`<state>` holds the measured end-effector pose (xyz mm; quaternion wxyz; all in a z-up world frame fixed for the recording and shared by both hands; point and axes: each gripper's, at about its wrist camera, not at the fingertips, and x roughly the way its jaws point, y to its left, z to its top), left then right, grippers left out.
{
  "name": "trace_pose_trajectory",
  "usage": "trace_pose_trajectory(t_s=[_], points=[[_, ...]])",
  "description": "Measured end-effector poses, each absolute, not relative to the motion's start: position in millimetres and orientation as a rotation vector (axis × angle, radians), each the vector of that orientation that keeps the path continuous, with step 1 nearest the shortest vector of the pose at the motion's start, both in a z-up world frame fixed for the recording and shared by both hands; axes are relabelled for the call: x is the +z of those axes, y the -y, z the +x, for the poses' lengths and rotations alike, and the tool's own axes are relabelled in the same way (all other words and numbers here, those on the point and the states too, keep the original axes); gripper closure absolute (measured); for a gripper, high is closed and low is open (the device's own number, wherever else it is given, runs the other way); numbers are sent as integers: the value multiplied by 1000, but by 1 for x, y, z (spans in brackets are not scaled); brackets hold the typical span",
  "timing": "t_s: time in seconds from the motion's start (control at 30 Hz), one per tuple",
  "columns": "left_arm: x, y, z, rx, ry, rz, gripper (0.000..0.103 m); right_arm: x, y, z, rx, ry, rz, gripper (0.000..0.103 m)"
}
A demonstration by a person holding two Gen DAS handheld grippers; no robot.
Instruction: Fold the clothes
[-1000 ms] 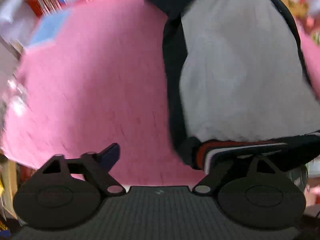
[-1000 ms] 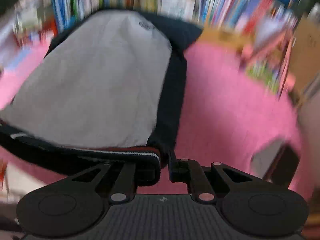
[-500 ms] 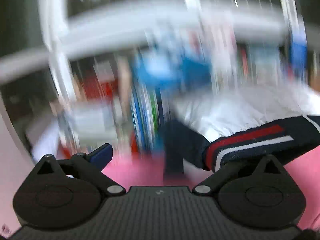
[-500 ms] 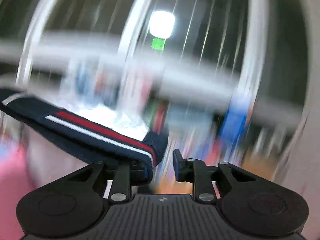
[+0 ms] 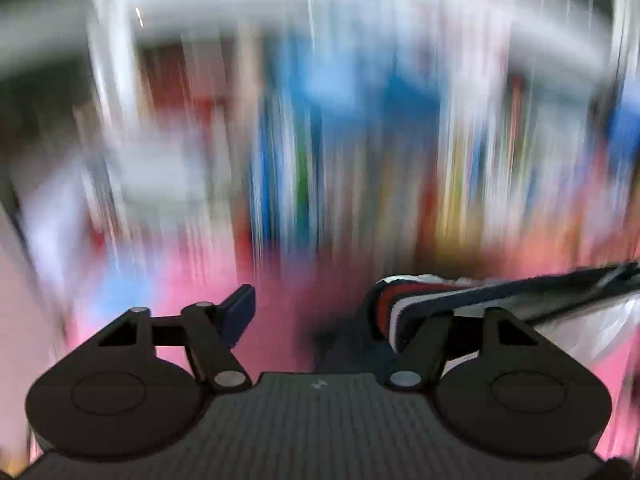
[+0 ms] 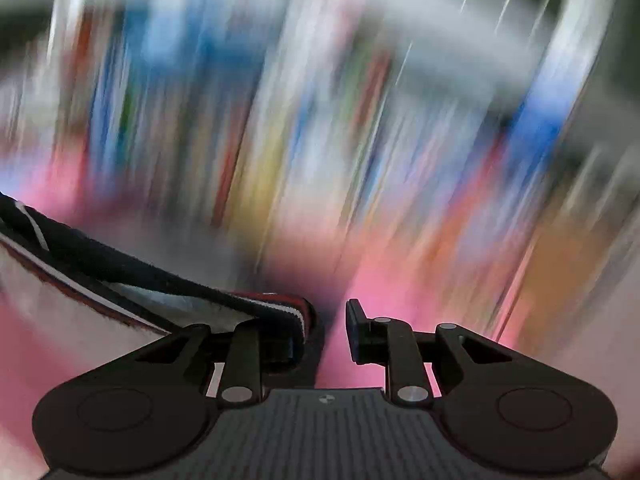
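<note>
While your left gripper (image 5: 316,312) and right gripper (image 6: 328,328) stand wide apart, the striped hem (image 5: 400,312) drapes one finger each, unclamped; garment off the pink surface (image 6: 384,284), fold unfinished; beyond, blur.

Each camera sits just behind its gripper's black fingers, facing forward and close over the navy hem with red and white stripes (image 5: 404,308) (image 6: 276,308). That hem lies right in the left view, left in the right; both share it and the blurred background beyond.
</note>
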<state>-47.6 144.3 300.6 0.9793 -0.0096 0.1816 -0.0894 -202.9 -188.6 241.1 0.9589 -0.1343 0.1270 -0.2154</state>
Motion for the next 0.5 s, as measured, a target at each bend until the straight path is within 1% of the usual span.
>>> trace_pose_trajectory(t_s=[0.03, 0.07, 0.1, 0.17, 0.23, 0.3, 0.37, 0.4, 0.5], points=[[318, -146, -51, -157, -259, -12, 0, 276, 186, -214, -465, -63, -295, 78], [325, -149, -57, -165, -215, 9, 0, 291, 183, -225, -487, 48, -307, 76], [319, -153, -59, -187, -245, 31, 0, 289, 186, -230, -477, 43, -292, 76], [272, -154, -47, -207, -423, 97, 0, 228, 197, -218, -429, -219, -233, 75], [205, -151, -48, -205, -626, 173, 0, 164, 208, -205, -374, -495, -170, 75], [136, -146, -55, -200, -822, 244, 5, 102, 208, -197, -325, -738, -115, 75], [68, -141, -61, -193, -1018, 315, 5, 59, 201, -191, -303, -892, -96, 75], [45, -140, -60, -185, -1087, 328, 5, 41, 199, -192, -298, -953, -93, 75], [4, -131, -55, -176, -1201, 347, 5, 14, 193, -196, -279, -1046, -106, 74]])
